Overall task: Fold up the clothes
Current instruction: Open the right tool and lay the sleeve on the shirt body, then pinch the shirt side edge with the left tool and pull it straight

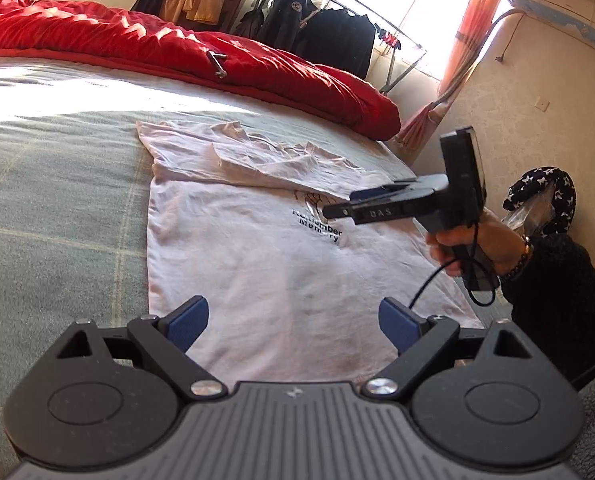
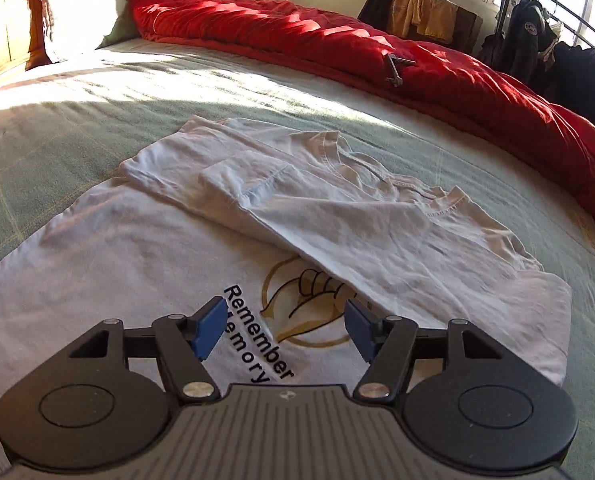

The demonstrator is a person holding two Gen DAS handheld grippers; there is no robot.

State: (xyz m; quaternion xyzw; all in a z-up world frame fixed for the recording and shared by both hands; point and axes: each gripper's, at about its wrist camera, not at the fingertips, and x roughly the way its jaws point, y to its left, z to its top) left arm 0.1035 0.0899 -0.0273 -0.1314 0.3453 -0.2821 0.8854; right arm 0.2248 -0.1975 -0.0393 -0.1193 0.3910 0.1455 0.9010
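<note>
A white T-shirt (image 1: 257,256) (image 2: 145,248) with black "Remember Memory" print (image 2: 257,336) and a gold emblem lies flat on the green checked bed (image 1: 57,200) (image 2: 77,120). Its top part, collar and sleeves, is folded down over the chest (image 2: 357,216). My left gripper (image 1: 293,324) hovers open over the shirt's lower hem, nothing between its blue pads (image 1: 189,322). My right gripper (image 2: 283,330) is open just above the print, empty. In the left wrist view a hand (image 1: 473,248) holds the right gripper (image 1: 331,211) over the shirt's right side.
A red duvet (image 1: 217,56) (image 2: 417,64) lies bunched along the far side of the bed with a small metal object (image 2: 397,66) on it. Behind it stands a clothes rack with dark jackets (image 1: 309,20). A pillow (image 2: 81,12) sits at the headboard; a wall (image 1: 517,120) runs on the right.
</note>
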